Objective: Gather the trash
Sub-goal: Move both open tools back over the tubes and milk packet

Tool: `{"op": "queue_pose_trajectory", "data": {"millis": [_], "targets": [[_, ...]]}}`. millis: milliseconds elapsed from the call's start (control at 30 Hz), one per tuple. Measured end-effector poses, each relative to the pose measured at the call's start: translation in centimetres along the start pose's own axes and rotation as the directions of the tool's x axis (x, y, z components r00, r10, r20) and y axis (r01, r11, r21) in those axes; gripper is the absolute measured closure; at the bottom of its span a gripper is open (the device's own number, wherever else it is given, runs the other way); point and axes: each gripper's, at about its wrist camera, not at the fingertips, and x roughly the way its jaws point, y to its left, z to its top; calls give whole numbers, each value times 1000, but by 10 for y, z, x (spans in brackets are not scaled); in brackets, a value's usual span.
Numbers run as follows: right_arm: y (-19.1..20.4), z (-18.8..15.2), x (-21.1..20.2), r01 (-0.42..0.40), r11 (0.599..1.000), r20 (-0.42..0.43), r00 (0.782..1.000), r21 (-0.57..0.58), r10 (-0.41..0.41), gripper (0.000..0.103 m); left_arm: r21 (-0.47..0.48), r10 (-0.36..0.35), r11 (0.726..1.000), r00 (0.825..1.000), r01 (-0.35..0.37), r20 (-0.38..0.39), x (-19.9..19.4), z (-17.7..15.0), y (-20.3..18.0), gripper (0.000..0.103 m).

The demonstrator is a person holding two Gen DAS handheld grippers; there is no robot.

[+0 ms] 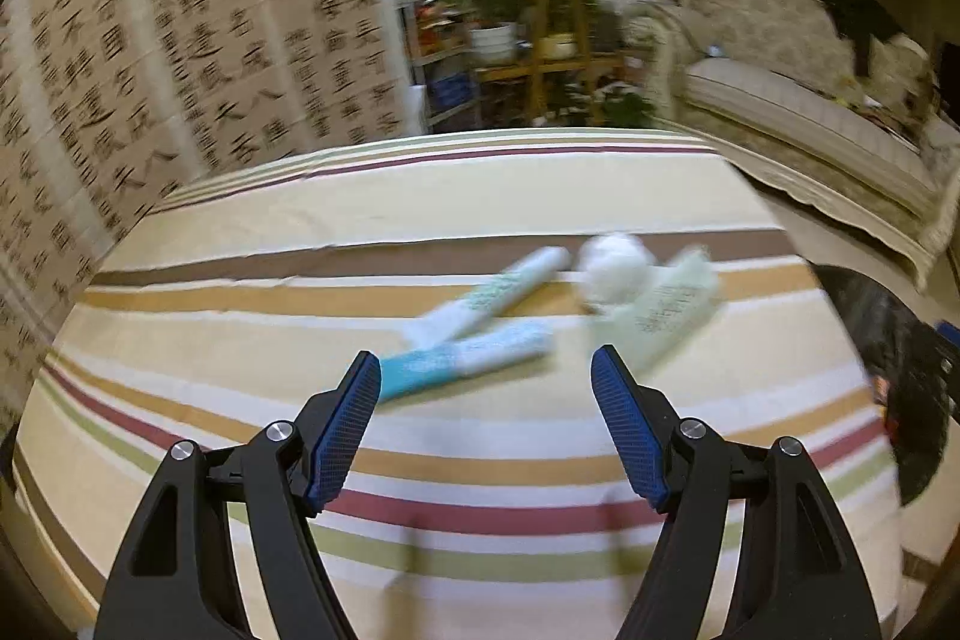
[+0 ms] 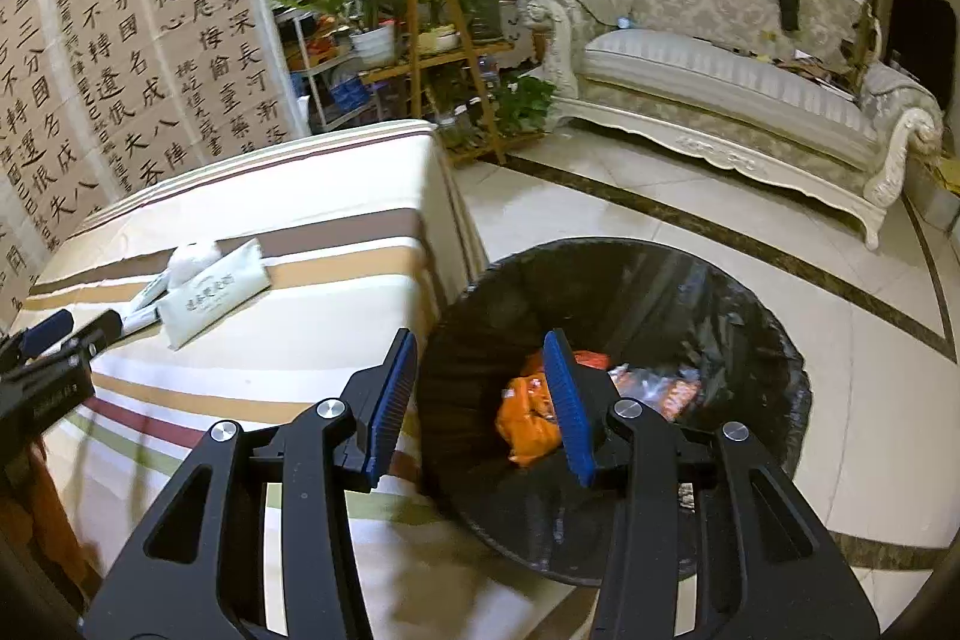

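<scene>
Two hand-held grippers work a striped table (image 1: 240, 232): the left gripper (image 1: 486, 364) hangs wide and empty over the near half of the cloth, while the right gripper (image 2: 480, 352), jaws parted at a middling gap with nothing between them, hovers above the black-lined trash bin (image 2: 750, 292) standing off the table's right edge. Beyond the left fingers, near the middle of the table, lie a teal-and-white packet (image 1: 468, 361), a white tube-like packet (image 1: 510, 286), a pale green sachet (image 1: 666, 307) and a crumpled tissue (image 1: 612, 268), touching or overlapping. All look light, soft and crushable; the flat packets are probably best pinched across a raised edge or end.
</scene>
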Motion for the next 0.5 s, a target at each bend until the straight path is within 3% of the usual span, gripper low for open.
{"op": "queue_pose_trajectory", "data": {"millis": [300, 500], "targets": [[21, 4, 6, -17, 999, -21, 1000, -40, 17, 60, -45, 83, 995, 996, -85, -42, 30, 10, 44, 32], [32, 5, 8, -22, 998, -27, 999, -57, 20, 60, -49, 113, 992, 986, -120, -119, 49, 8, 60, 32]]}}
